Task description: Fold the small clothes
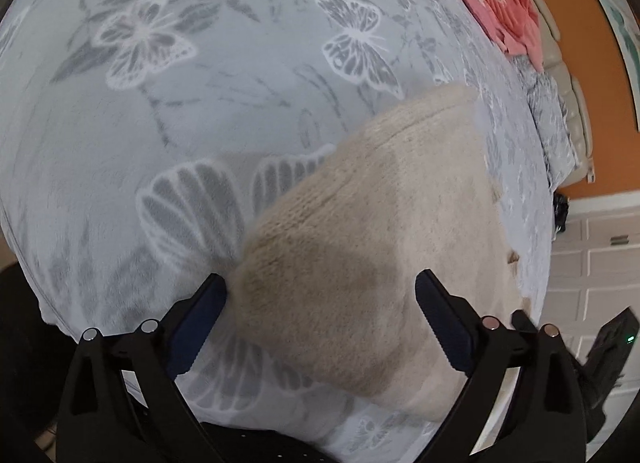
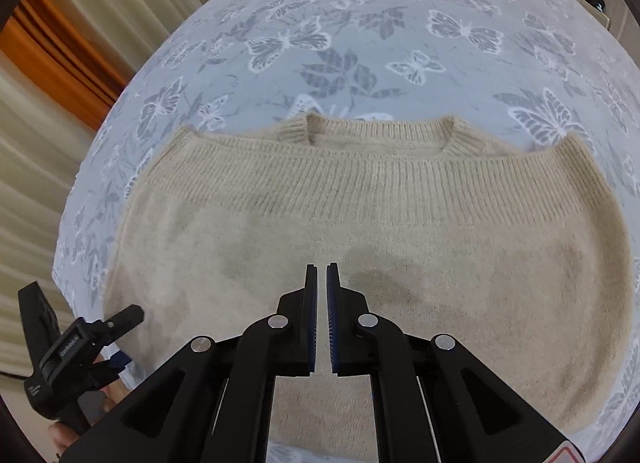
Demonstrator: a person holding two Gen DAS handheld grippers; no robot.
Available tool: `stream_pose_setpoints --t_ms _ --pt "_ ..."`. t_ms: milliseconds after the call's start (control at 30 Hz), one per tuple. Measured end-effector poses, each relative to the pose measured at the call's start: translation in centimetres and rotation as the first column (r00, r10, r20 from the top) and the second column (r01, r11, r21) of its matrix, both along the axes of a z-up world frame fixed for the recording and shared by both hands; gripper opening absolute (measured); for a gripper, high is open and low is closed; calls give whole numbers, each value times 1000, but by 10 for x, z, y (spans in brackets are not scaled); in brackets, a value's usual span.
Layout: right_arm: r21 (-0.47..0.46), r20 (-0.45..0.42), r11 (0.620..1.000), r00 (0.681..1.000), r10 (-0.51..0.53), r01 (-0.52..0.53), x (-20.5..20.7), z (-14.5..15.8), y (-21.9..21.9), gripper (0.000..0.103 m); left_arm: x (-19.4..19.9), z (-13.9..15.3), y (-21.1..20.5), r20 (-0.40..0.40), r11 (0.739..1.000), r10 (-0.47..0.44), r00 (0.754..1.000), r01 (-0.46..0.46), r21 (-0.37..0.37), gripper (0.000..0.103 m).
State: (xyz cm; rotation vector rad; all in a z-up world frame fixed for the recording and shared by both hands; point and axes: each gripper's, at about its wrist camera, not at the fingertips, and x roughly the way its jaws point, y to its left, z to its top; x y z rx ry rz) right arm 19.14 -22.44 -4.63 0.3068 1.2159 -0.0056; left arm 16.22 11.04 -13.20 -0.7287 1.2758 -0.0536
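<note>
A beige knit sweater (image 2: pixel 360 247) lies flat on the butterfly-print bedspread (image 2: pixel 360 43), its ribbed hem folded up to just below the round collar (image 2: pixel 460 139). My right gripper (image 2: pixel 322 269) hovers over the sweater's middle, shut with nothing between its pads. In the left wrist view, a rounded edge of the sweater (image 1: pixel 360 223) lies under my left gripper (image 1: pixel 320 281). That gripper is wide open, and its blue-padded fingers (image 1: pixel 436 311) stand on either side of the fabric without pressing it. The left gripper (image 2: pixel 80 343) also shows at the sweater's left edge, held by a hand.
Pink clothes (image 1: pixel 504 11) are piled at the far end of the bed, near a padded headboard (image 1: pixel 576 111). Beige curtains (image 2: pixel 40 143) hang beside the bed's left edge. White panelled furniture (image 1: pixel 592 247) stands past its right edge.
</note>
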Motion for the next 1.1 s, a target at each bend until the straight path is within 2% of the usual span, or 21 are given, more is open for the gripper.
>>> stream_pose_setpoints --t_ms 133,267,433,533,567,633,700,767,833,867,900,933,967,1033,1100 --pt "-32 21 999 1000 -24 24 -23 4 -9 5 -3 6 -11 20 995 -64 998 63 74 91" --pt "-56 22 986 988 -154 155 -71 3 -53 5 -7 8 -13 18 993 -84 996 82 91 91" --pt "-45 25 928 929 -368 369 -143 6 -129 6 -8 10 -14 19 989 -94 995 91 114 91" --pt "-38 -11 899 900 -437 436 -167 -6 -160 10 -10 12 -19 23 985 -106 994 102 139 91" --pt "-44 -37 897 897 -441 440 -171 -14 -166 10 -11 12 -20 23 983 -108 994 103 152 91" --pt "-85 -93 901 897 -431 424 -174 -32 -171 2 -12 11 -22 18 981 -110 994 106 163 91" --pt "-97 -94 914 910 -403 395 -175 -46 -169 1 -12 9 -23 12 980 -109 994 105 171 91" --pt "-111 -82 910 909 -408 399 -173 -42 -167 1 -12 9 -23 9 979 -108 994 105 175 91" --pt "-98 -52 905 906 -421 415 -172 -32 -166 6 -13 13 -23 11 979 -104 995 100 178 91" --pt "-82 -24 902 904 -428 424 -174 -25 -166 12 -13 15 -21 17 980 -100 995 95 172 91" --pt "-69 -5 897 899 -437 436 -175 -21 -168 31 -14 17 -19 29 984 -91 995 86 156 91" --pt "-58 10 891 893 -450 449 -179 -17 -170 46 -15 19 -14 43 990 -74 996 68 126 91" --pt "-59 28 881 883 -469 469 -185 -16 -173 67 -14 19 -11 45 993 -60 997 55 101 91" --pt "-36 16 872 873 -488 488 -193 -24 -181 69 -12 14 -7 19 998 -34 999 32 61 91" --pt "114 -80 851 858 -507 513 -197 -50 -193 69 -8 1 -3 -24 1000 -2 1000 3 0 89"
